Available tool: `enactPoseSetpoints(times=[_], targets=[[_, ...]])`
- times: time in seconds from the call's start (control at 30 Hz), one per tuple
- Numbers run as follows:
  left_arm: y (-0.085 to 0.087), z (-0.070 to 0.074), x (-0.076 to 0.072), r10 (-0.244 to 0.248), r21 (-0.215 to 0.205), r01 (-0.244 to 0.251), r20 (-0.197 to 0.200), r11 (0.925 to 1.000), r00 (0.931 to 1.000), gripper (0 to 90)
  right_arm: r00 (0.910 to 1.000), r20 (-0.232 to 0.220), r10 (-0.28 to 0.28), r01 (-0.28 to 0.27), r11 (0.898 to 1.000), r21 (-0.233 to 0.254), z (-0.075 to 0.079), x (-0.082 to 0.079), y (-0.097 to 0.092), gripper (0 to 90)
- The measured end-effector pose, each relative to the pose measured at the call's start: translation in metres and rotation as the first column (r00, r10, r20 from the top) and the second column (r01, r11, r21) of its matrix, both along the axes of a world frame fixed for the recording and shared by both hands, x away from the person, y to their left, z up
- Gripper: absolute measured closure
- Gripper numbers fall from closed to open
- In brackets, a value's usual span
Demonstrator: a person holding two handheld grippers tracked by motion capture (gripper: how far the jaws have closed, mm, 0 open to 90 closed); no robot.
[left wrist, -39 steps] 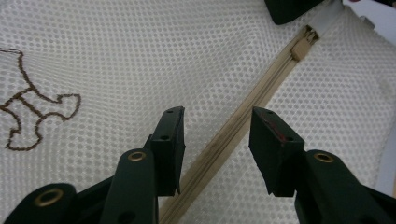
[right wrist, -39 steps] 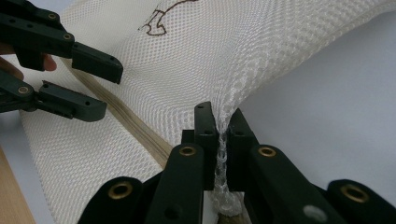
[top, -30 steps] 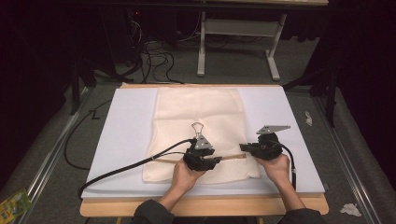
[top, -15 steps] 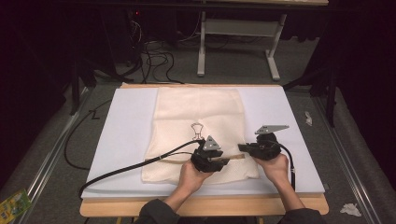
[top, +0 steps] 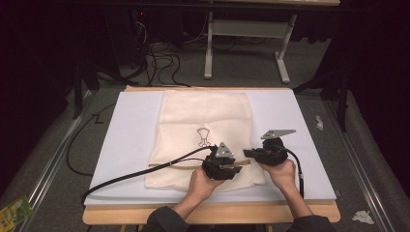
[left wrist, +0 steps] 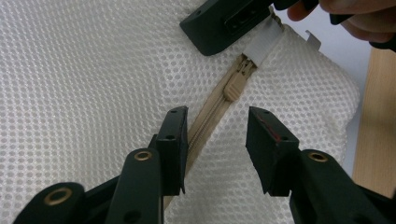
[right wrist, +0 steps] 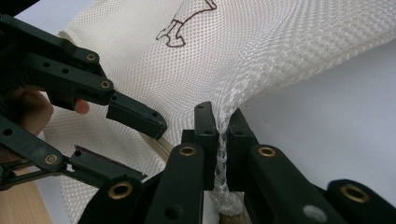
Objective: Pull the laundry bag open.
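Observation:
A cream mesh bag [top: 203,116] with a small brown drawing [top: 204,137] lies flat on a white pad [top: 130,135]. A tan zipper [left wrist: 205,116] runs along the bag's near edge, and its slider [left wrist: 232,86] sits close to the right end. My left gripper [top: 238,167] is open, its jaws low over the mesh on either side of the zipper, just short of the slider. My right gripper [right wrist: 222,126] is shut on a bunched fold of the mesh at the bag's near right corner [top: 246,153], lifting it slightly. In the right gripper view the left gripper [right wrist: 126,144] stands open close by.
The pad rests on a wooden table [top: 208,212] whose front strip is bare. The left gripper's black cable [top: 135,175] trails left across the pad. On the floor are cables [top: 159,58], a desk frame [top: 246,34], a green packet [top: 12,212] and crumpled paper [top: 362,216].
My left gripper has slid a little to the right along the bag's near edge, closer to the right gripper. The right gripper has kept still, holding the mesh.

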State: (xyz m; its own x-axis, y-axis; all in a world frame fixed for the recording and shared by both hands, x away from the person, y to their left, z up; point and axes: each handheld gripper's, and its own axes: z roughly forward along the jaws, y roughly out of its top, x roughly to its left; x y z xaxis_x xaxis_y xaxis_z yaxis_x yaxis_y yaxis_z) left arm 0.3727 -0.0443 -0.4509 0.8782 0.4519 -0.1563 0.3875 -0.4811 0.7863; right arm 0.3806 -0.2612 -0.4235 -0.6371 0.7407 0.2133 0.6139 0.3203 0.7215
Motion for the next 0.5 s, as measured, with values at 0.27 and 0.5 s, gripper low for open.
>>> enactPoseSetpoints(times=[0.27, 0.5], targets=[[-0.006, 0.003, -0.003, -0.022, -0.006, 0.022, 0.012, 0.9997, 0.9997, 63.4, 1.0, -0.003, -0.002, 0.002, 1.0, 0.001, 0.0, 0.0, 0.002, 87.8], [-0.01, -0.002, -0.002, -0.031, 0.001, 0.031, -0.004, 0.9995, 0.9995, 64.2, 0.9999, 0.006, 0.009, -0.009, 1.0, 0.005, 0.0, 0.0, 0.003, 87.8]])
